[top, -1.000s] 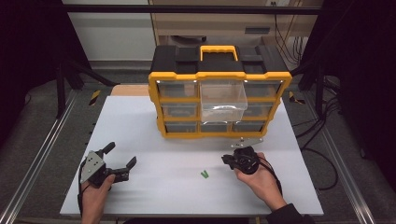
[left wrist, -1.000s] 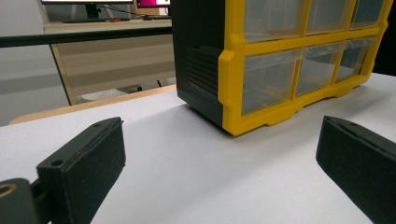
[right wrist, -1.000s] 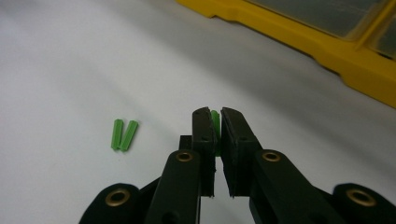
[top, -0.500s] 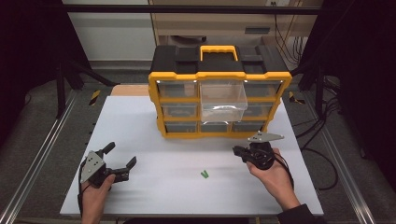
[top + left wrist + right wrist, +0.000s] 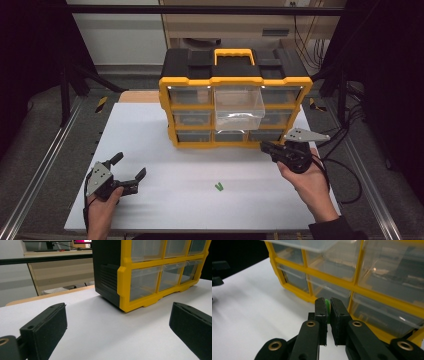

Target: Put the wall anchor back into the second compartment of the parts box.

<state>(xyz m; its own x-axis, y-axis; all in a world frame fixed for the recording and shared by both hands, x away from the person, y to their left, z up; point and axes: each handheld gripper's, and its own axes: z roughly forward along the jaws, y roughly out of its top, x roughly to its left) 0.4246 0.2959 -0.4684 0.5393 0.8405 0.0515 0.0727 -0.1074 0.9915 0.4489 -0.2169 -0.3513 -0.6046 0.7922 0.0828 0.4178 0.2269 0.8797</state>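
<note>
Black gripper (image 5: 328, 305) with brass-ringed screws

The left hand (image 5: 102, 202) comes in from the bottom and holds the left tool (image 5: 129, 174) low over the worktop (image 5: 165, 150). Its two black jaws stand wide apart, with nothing between them. The right hand (image 5: 312, 185) reaches farther forward. It holds the right tool (image 5: 265, 146), which points to the left. Its two jaws are almost closed, with a small green thing (image 5: 327, 303) pinched between them. The two hands are well apart.
</note>
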